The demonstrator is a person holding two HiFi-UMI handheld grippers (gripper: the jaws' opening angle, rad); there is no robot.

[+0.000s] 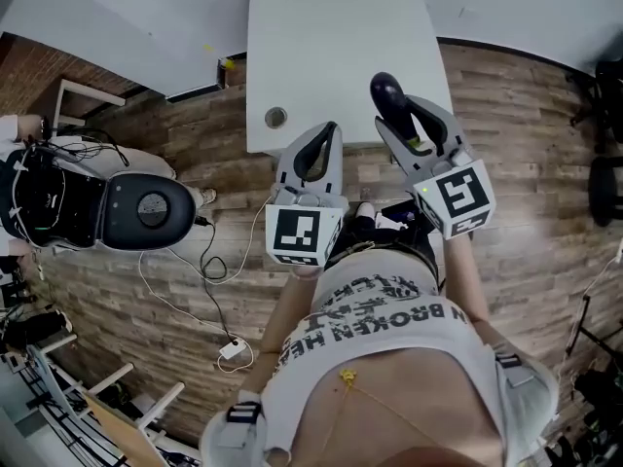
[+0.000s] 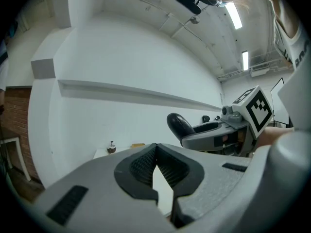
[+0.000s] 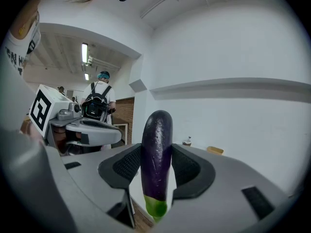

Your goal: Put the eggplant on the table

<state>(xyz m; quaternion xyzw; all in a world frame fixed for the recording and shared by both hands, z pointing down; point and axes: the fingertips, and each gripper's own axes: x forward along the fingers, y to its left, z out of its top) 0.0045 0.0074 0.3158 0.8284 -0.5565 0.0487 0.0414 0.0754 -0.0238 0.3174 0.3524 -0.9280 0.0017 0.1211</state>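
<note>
A dark purple eggplant point(image 3: 156, 152) with a green stem end stands upright between the pads of my right gripper point(image 3: 156, 149), which is shut on it. From the head view the eggplant point(image 1: 385, 92) pokes out past the right gripper point(image 1: 397, 115), over the near edge of the white table point(image 1: 341, 47). My left gripper point(image 1: 326, 129) sits beside it to the left, also at the table's near edge. Its jaws meet at the tips with nothing between them point(image 2: 155, 149). The left gripper view shows the eggplant point(image 2: 179, 125) off to the right.
A round grommet point(image 1: 275, 118) sits in the table's near left corner. Small items point(image 2: 111, 148) lie at its far end against the white wall. A black-seated chair point(image 1: 146, 210) and cables point(image 1: 209, 261) are on the wooden floor at left. A person with a backpack point(image 3: 99, 98) stands farther off.
</note>
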